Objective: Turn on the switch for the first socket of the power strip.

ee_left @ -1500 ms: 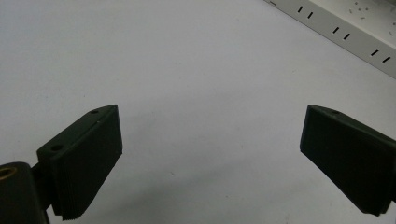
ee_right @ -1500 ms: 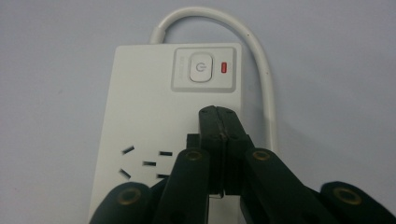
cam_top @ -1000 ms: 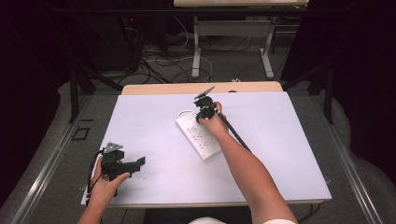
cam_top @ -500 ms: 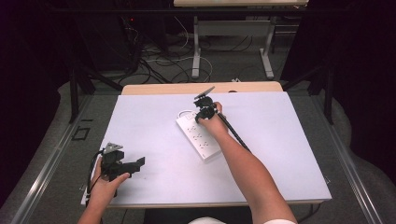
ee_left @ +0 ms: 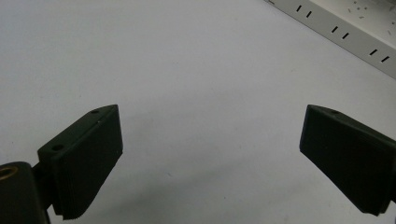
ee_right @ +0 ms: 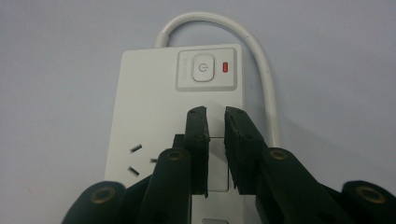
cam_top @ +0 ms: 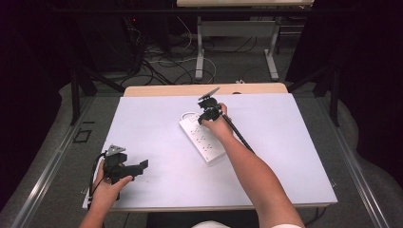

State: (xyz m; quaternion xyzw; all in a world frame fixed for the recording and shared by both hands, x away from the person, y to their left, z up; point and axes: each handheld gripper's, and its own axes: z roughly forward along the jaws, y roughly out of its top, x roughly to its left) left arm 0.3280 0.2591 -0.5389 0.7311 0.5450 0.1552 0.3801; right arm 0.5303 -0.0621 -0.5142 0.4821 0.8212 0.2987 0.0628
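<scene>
Hand-held gripper on the left [cam_top: 135,167] sits low near the front left corner of the white flat surface [cam_top: 294,142], held in the person's left hand [cam_top: 107,187]. The right hand-held gripper [cam_top: 207,115] is over the far end of the long white plastic power strip [cam_top: 202,141], which lies slanted near the middle of the surface.

From the left gripper view, the left hand-held gripper's [ee_left: 210,158] two black jaws stand wide apart over bare surface. The power strip [ee_left: 345,32] shows at the top right.

From the right gripper view, the right hand-held gripper's [ee_right: 215,135] jaws are almost together, with a thin gap, right over the power strip [ee_right: 144,98]. Whether they touch it I cannot tell. Past them are a white power button [ee_right: 202,68] and a small red light [ee_right: 226,67]. A white round cord [ee_right: 261,60] loops out from that end.
</scene>
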